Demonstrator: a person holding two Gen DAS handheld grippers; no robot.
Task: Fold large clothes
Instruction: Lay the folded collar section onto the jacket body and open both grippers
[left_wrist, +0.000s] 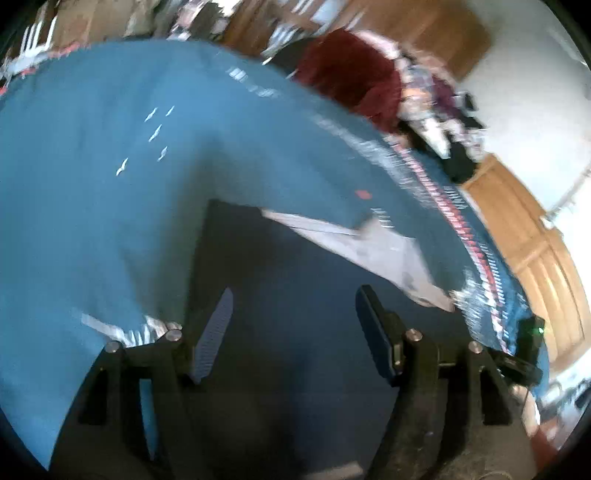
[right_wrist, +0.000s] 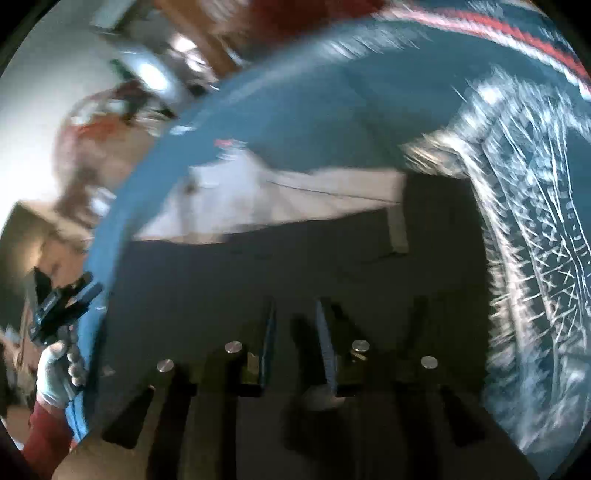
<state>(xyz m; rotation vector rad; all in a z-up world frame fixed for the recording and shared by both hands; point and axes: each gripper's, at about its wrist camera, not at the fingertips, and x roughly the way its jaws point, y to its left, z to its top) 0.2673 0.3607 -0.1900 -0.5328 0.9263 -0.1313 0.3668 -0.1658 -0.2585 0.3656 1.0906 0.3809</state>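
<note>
A dark navy garment lies flat on a blue bedspread, with a pale grey panel along its far edge. My left gripper hovers over the navy cloth, open wide, with nothing between its fingers. In the right wrist view the same garment and pale panel fill the middle. My right gripper is just above the cloth, its fingers a narrow gap apart and holding nothing I can see. Both views are motion-blurred.
A patterned white-and-red border edges the bedspread. A dark red cloth and mixed clothes lie beyond it. A wooden door stands at the right. A gloved hand with a red sleeve holds the other gripper at the bed's edge.
</note>
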